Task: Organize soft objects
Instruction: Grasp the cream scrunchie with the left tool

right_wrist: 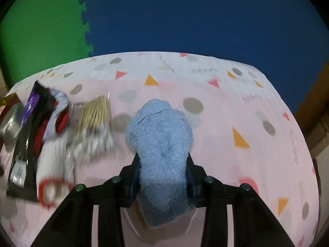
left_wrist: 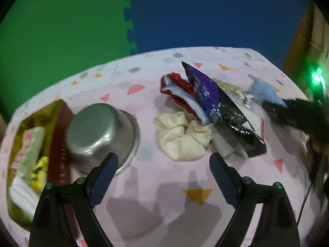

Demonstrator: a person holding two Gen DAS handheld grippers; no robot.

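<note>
- Right wrist view: my right tool [right_wrist: 162, 164] is clamped on the blue fuzzy sock [right_wrist: 160, 135], which bulges out ahead of the fingers and hangs behind them, above the bench [right_wrist: 226, 107] with its pink patterned cloth.
- To the left of the blue fuzzy sock lies a clear pack of cotton swabs [right_wrist: 94, 123], blurred; farther left sit a red and white sock [right_wrist: 59, 113] and a purple snack bag [right_wrist: 30, 111].
- Left wrist view: my left tool [left_wrist: 162, 177] is spread wide with nothing between its fingers, low over the bench.
- Just ahead of it lies a cream cloth [left_wrist: 181, 135], crumpled, touching the pile behind it.
- Left of the cream cloth stands a steel pot [left_wrist: 102, 133], upside down, its rim close to my left finger [left_wrist: 104, 177].
- Beyond the steel pot, at the far left, a gold-lined box [left_wrist: 55, 123] holds a few soft items, among them something yellow [left_wrist: 40, 173].
</note>
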